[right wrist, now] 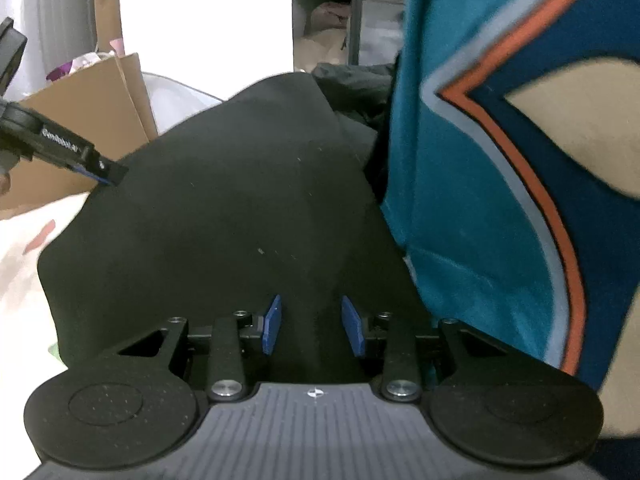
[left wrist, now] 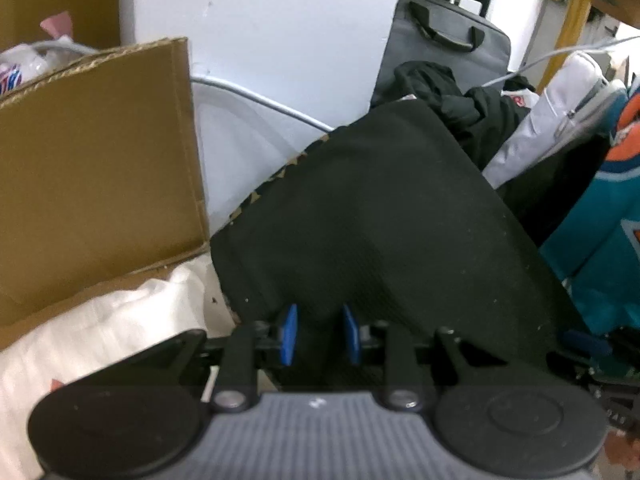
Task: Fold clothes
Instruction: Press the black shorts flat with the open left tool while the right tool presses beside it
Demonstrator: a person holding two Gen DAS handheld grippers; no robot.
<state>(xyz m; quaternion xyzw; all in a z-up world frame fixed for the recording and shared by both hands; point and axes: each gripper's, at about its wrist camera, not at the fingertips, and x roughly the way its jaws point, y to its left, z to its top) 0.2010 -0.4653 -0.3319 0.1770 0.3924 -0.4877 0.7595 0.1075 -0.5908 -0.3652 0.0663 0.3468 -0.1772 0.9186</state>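
Grippers: your left gripper (left wrist: 319,334) and right gripper (right wrist: 312,326) each show a gap between blue pads with black garment (left wrist: 376,216) cloth running between; clamped or not, you cannot tell | garment: frame centre, draped | risk: slipping cloth loses your edge; teal jersey (right wrist: 500,184) at right may snag

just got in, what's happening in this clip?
A person with a handheld gripper in each hand is working on a black garment as part of folding clothes. The left gripper and right gripper each have black fabric bunched between their jaws, so both seem to be gripping its near edge. A teal jersey sits right beside it, a cardboard box to the left. No finished fold is visible yet.
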